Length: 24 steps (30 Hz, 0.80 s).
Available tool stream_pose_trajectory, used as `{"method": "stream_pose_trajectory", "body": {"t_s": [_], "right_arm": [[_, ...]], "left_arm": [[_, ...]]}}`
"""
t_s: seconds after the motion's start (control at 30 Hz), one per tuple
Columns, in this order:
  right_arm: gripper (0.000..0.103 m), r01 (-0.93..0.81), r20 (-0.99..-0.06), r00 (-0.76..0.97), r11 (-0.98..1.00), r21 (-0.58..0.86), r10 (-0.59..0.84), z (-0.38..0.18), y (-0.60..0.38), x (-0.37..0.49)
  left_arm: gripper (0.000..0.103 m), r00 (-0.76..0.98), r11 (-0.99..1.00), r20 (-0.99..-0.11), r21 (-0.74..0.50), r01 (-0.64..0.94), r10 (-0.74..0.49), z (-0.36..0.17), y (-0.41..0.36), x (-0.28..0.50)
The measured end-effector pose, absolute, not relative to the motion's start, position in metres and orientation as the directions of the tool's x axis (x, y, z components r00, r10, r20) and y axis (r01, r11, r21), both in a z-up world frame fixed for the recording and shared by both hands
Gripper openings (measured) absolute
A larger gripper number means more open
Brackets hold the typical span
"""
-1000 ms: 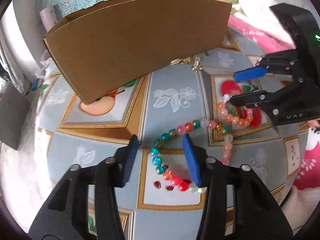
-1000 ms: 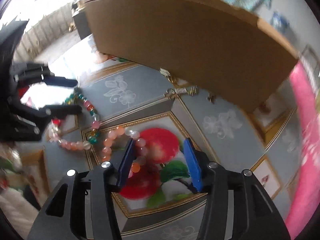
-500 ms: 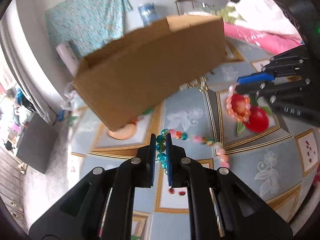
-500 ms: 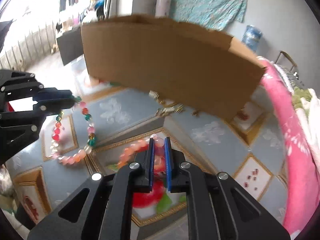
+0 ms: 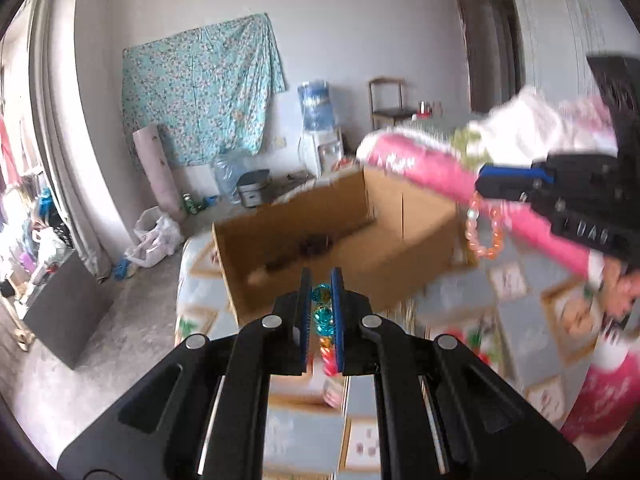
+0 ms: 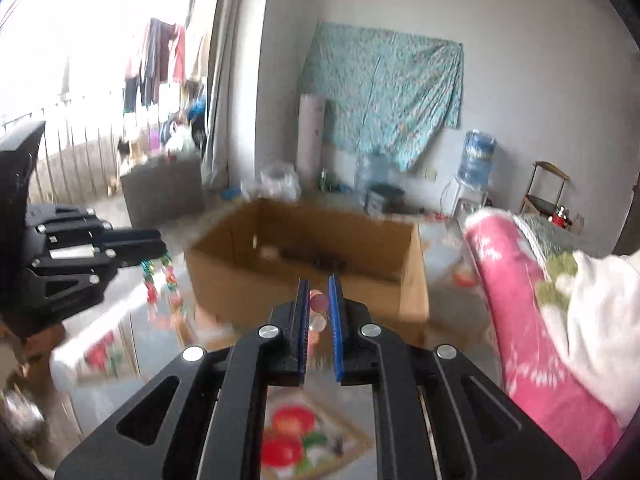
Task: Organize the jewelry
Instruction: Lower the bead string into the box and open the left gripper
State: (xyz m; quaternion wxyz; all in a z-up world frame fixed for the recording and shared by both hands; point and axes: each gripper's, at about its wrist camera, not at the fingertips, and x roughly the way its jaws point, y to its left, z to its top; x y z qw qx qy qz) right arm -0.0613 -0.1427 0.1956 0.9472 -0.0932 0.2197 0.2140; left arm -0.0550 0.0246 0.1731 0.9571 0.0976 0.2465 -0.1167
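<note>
My left gripper [image 5: 322,280] is shut on a bracelet of teal and mixed-colour beads [image 5: 323,315], held above the patterned tablecloth [image 5: 516,284]. In the right wrist view that left gripper [image 6: 162,246] shows at the left, its bracelet [image 6: 160,284] dangling as a loop. A pink and orange bead bracelet [image 6: 318,302] is clamped in my right gripper [image 6: 319,284]. In the left wrist view the right gripper [image 5: 480,186] is at the upper right, with its bracelet [image 5: 485,232] hanging below. An open cardboard box [image 5: 400,276] [image 6: 248,280] stands just beyond both, with dark items inside.
A pink blanket roll [image 5: 432,172] [image 6: 520,320] lies along the table's right side beside the box. The floor at the left holds a dark cabinet [image 5: 60,312] and plastic bags [image 5: 154,236]. A water dispenser [image 6: 476,160] and a chair [image 6: 544,188] stand by the far wall.
Both grippers shut on their bracelets on the table, then rose, lifting them clear of the cloth. The views tilted up, so the box's inside now shows.
</note>
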Motion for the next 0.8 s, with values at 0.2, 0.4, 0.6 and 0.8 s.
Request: {"method": "stream_pose_trajectory", "body": {"t_s": [0.2, 0.4, 0.6, 0.8], "right_arm": [[0.01, -0.503, -0.522, 0.741, 0.864, -0.014, 0.422, 0.214, -0.115, 0.018], [0.01, -0.48, -0.593, 0.701, 0.877, 0.019, 0.396, 0.204, -0.089, 0.073], [0.01, -0.462, -0.662, 0.637, 0.883, 0.082, 0.394, 0.175, -0.077, 0.106], [0.01, -0.479, -0.711, 0.591, 0.875, 0.07, 0.381, 0.162, -0.059, 0.118]], "left_arm": [[0.008, 0.849, 0.957, -0.506, 0.137, 0.256, -0.155, 0.207, 0.015, 0.027], [0.008, 0.709, 0.956, -0.701, 0.147, 0.253, -0.08, 0.165, -0.004, 0.122], [0.008, 0.523, 0.98, -0.852, 0.131, 0.15, 0.033, 0.104, 0.015, 0.192], [0.009, 0.377, 0.976, -0.911, 0.205, 0.069, 0.165, 0.07, 0.039, 0.213]]}}
